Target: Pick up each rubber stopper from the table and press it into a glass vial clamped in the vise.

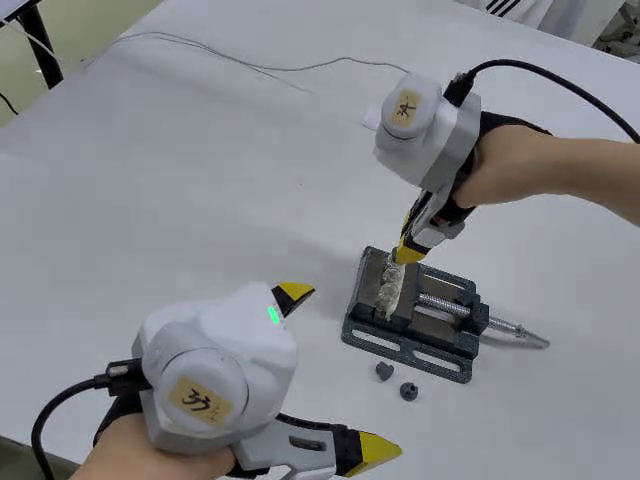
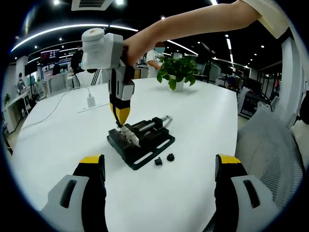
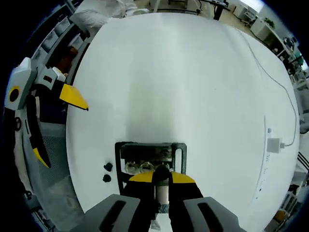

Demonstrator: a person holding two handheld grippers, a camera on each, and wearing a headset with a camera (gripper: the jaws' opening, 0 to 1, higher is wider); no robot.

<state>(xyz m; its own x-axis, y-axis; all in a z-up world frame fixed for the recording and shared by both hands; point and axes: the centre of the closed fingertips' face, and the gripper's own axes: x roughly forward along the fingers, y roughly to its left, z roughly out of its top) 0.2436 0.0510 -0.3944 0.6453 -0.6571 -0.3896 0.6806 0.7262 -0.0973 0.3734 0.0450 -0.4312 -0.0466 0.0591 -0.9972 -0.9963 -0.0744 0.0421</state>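
1. Nearest to us, at the lower left of the head view, a hand holds the left gripper [image 1: 342, 370]. Its yellow-tipped fingers [image 2: 91, 163] stand wide apart with nothing between them, one at each bottom corner of the left gripper view.
2. Just past it, right of centre in the lower part of the head view, a first loose stopper [image 1: 383, 371] and a second loose stopper [image 1: 407, 390] lie on the white surface [image 1: 200, 180]. They are near each other but not touching.
3. Just beside them, a little higher in that frame, sits the black vise [image 1: 410, 320], its screw handle pointing toward the right edge. We see clear glass vials [image 3: 131, 167] clamped in it, standing in a row at lower centre of the right gripper view.
4. From the upper right of the head view, the right gripper [image 1: 408, 255] points down with its tip at the vials. Its fingers [image 3: 181, 178] are closed on a dark held stopper [image 3: 161, 173], which sits directly over the row of vials. We cannot tell whether it touches a vial.
5. Farther off, a thin white cable [image 1: 250, 65] runs across the top of the head view, and a white charger plug [image 3: 273, 145] lies at the right of the right gripper view.
6. Farthest, at upper centre of the left gripper view, a potted plant [image 2: 176, 72] stands at the far edge of the surface.
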